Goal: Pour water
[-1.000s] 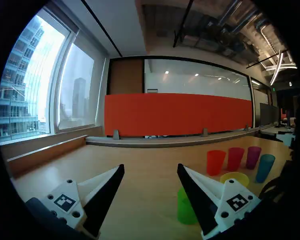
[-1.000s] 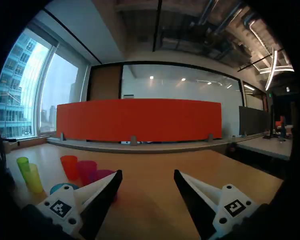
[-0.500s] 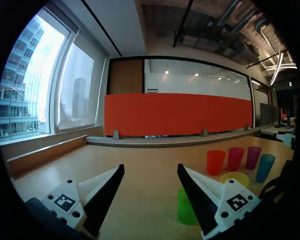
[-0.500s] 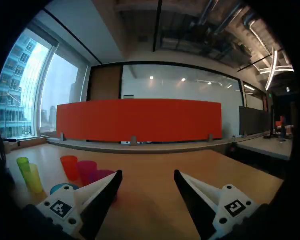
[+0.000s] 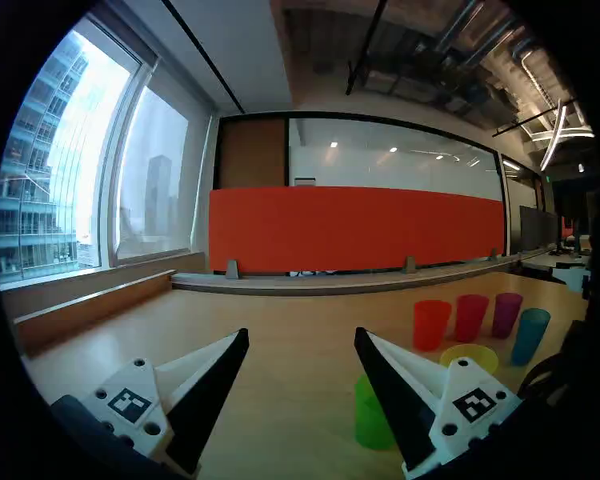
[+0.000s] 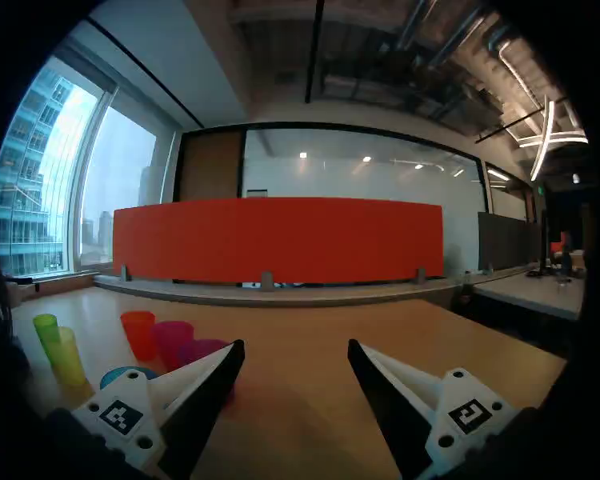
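Note:
Several coloured plastic cups stand on a wooden table [image 5: 284, 336]. In the left gripper view an orange cup [image 5: 430, 324], a pink cup [image 5: 470, 317], a purple cup [image 5: 506, 314] and a blue cup [image 5: 530, 335] form a row at right. A yellow cup [image 5: 469, 357] and a green cup [image 5: 370, 414] stand nearer, the green one partly behind the right finger. My left gripper [image 5: 302, 352] is open and holds nothing. In the right gripper view the green cup [image 6: 46, 330], yellow cup [image 6: 66, 357], orange cup [image 6: 138, 333], pink cup [image 6: 173, 342] and blue cup [image 6: 124, 374] stand at left. My right gripper [image 6: 296, 360] is open over bare table.
A red divider panel [image 5: 356, 228] runs along the table's far edge. Tall windows [image 5: 68, 176] line the left wall above a wooden ledge. Another desk [image 6: 532, 292] with small items stands to the right.

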The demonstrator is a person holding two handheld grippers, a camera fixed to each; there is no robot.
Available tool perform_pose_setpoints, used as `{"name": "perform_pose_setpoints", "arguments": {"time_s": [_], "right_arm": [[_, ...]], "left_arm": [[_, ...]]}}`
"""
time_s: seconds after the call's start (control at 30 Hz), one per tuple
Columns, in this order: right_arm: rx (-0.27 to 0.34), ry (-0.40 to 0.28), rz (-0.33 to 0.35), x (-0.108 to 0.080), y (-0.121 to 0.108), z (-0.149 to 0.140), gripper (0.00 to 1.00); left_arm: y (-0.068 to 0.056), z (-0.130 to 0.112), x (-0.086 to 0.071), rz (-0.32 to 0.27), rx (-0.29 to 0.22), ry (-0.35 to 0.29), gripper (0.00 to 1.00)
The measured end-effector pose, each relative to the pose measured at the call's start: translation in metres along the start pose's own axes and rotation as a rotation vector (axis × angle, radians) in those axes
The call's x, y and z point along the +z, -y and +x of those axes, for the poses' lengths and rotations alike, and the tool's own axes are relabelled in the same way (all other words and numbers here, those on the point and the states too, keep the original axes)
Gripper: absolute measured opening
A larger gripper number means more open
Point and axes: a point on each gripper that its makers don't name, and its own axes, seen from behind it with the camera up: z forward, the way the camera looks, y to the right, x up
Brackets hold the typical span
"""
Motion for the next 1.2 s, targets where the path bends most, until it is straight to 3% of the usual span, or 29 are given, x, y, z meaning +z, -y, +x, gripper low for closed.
{"name": "perform_pose_setpoints", "arguments": {"time_s": [1.2], "right_arm": [[0.0,0.0,0.0,0.0002,-0.0008,-0.0002,1.0]], "left_arm": [[0.0001,-0.0023,0.0027,0.0,-0.001,-0.002,0.99]]}}
